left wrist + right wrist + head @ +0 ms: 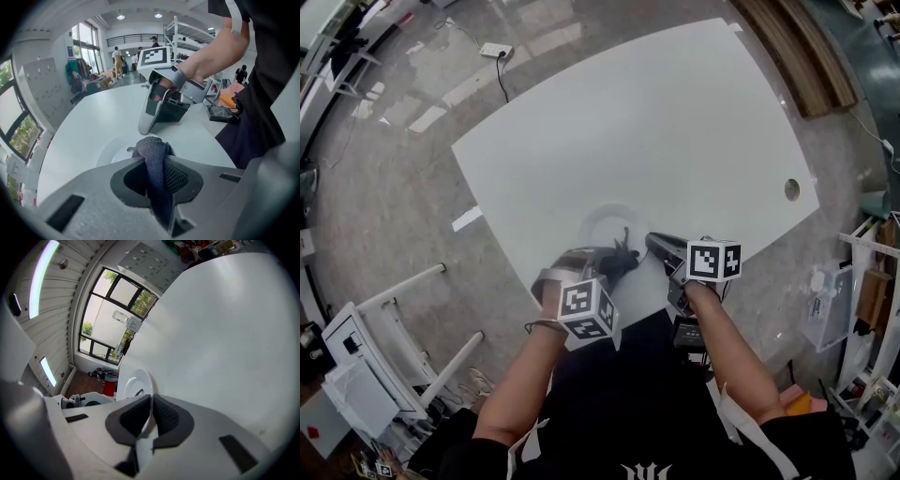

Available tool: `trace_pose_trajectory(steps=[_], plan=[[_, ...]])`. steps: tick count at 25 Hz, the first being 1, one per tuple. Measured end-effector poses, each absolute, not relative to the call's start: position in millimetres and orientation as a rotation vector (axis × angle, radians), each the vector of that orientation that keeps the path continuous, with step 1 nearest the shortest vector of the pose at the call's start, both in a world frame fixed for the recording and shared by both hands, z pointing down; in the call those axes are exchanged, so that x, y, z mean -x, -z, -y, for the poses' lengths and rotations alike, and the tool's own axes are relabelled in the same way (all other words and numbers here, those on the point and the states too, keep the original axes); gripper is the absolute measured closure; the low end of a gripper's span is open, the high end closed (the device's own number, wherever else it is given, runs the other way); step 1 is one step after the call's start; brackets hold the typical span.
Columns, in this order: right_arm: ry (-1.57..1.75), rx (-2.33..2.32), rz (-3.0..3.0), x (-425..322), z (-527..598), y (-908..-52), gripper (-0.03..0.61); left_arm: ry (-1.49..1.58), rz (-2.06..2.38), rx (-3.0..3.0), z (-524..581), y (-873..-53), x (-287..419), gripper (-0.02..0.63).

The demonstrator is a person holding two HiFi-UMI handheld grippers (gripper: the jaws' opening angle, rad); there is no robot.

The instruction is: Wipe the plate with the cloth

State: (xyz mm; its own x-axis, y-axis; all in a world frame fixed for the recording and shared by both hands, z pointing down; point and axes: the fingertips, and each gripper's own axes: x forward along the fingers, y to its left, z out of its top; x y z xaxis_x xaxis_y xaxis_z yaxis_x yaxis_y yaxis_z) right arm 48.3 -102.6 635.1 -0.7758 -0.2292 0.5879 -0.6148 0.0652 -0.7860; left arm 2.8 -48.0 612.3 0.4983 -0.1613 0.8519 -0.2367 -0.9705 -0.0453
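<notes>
A white plate (605,222) lies near the front edge of the white table (675,122). My right gripper (656,247) is shut on the plate's near right rim; in the right gripper view the plate (134,382) runs edge-on between the pads of that gripper (151,403). My left gripper (602,265) is shut on a dark grey-blue cloth (623,255). In the left gripper view the cloth (151,147) bulges out of this gripper (157,161) over the plate (110,152), and the right gripper (161,101) shows just beyond.
A round cable hole (792,189) sits near the table's right corner. A black device (224,112) lies at the table edge beside the person. White frames (403,291) stand on the floor at left, shelving (872,281) at right, a power strip (495,51) far back.
</notes>
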Motion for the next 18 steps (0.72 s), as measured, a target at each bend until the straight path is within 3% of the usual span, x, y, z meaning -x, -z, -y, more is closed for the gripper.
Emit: trace_pose_trajectory(steps=[12,18], plan=[[-1.777,-0.836,2.039,-50.1,101.0,-636.3,0.561,-1.52,0.411,-2.624,102.2,-615.4,-23.3,0.564],[-1.771,-0.839,2.042,-48.7,99.8,-635.9,0.561,-1.555,0.509,-2.584,138.2,-617.0,-1.7,0.564]])
